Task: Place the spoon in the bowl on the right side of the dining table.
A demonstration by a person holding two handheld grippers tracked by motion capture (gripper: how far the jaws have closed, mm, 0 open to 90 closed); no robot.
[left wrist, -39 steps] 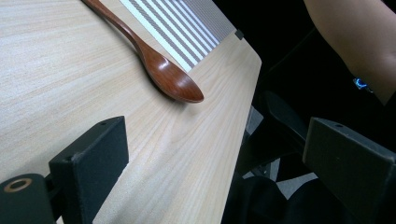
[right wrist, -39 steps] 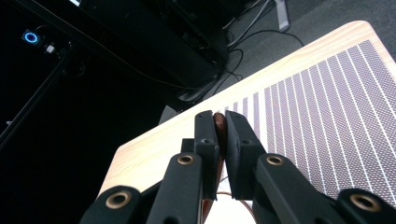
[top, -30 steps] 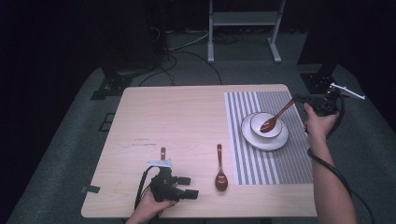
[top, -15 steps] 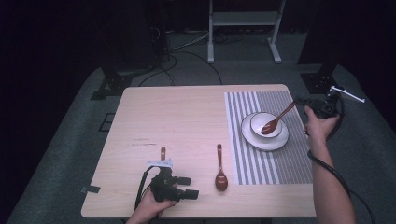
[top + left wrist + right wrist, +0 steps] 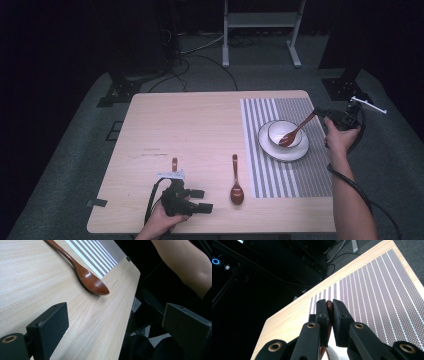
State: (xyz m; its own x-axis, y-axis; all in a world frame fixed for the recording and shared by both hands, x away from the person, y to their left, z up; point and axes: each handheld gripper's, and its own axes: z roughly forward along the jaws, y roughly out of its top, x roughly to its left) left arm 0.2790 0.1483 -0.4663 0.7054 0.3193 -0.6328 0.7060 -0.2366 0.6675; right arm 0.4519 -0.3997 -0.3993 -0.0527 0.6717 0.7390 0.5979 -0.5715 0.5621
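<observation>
Gripping brown spoon (image 5: 296,131): right tongs (image 5: 320,112), no lettering.

this looked like a recording lab or studio, not a home. a plain light-wood table (image 5: 200,130) stood alone on grey carpet (image 5: 75,165), and everything beyond the table was kept dark. behind the table rose a white metal stand (image 5: 261,30), with black cables (image 5: 200,55) trailing over the carpet near its feet. black rig feet (image 5: 117,92) sat off the table's far left corner and more (image 5: 345,85) off its far right corner. a strip of tape (image 5: 98,203) marked the table's near left corner.
</observation>
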